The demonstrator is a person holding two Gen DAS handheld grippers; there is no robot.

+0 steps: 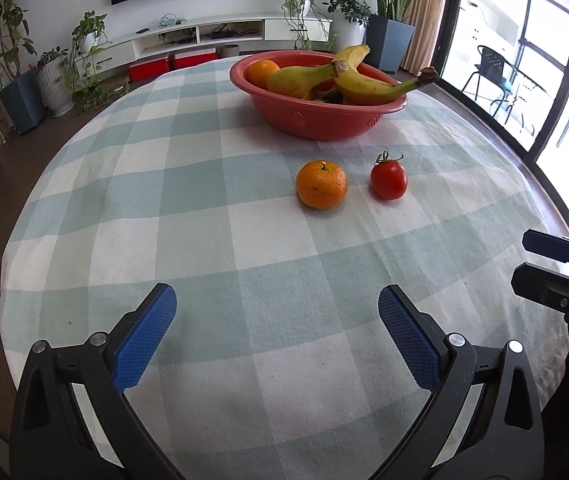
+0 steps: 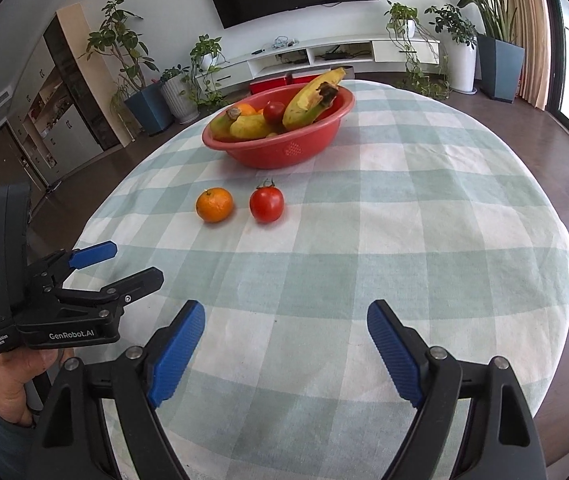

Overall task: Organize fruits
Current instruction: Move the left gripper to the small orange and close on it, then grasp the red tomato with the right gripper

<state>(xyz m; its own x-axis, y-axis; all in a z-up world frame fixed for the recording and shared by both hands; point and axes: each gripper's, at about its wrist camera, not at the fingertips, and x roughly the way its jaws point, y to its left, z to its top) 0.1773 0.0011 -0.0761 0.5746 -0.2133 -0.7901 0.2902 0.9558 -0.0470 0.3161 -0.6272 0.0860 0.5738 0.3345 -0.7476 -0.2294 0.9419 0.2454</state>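
An orange mandarin (image 1: 321, 184) (image 2: 214, 204) and a red tomato (image 1: 388, 179) (image 2: 266, 203) with a green stem lie side by side on the checked cloth, in front of a red bowl (image 1: 312, 122) (image 2: 284, 152). The bowl holds bananas (image 1: 368, 84) (image 2: 311, 100), an orange and a tomato. My left gripper (image 1: 277, 300) (image 2: 136, 260) hangs open over the near cloth, well short of the mandarin, nothing between its blue pads. My right gripper (image 2: 286, 316) (image 1: 524, 258) is also open and empty, short of the tomato.
The round table (image 1: 132, 184) (image 2: 424, 200) carries a green and white checked cloth and drops off at its edges to a dark floor. A hand (image 2: 8, 380) holds the left gripper. Potted plants, a white TV shelf and a window wall stand far behind.
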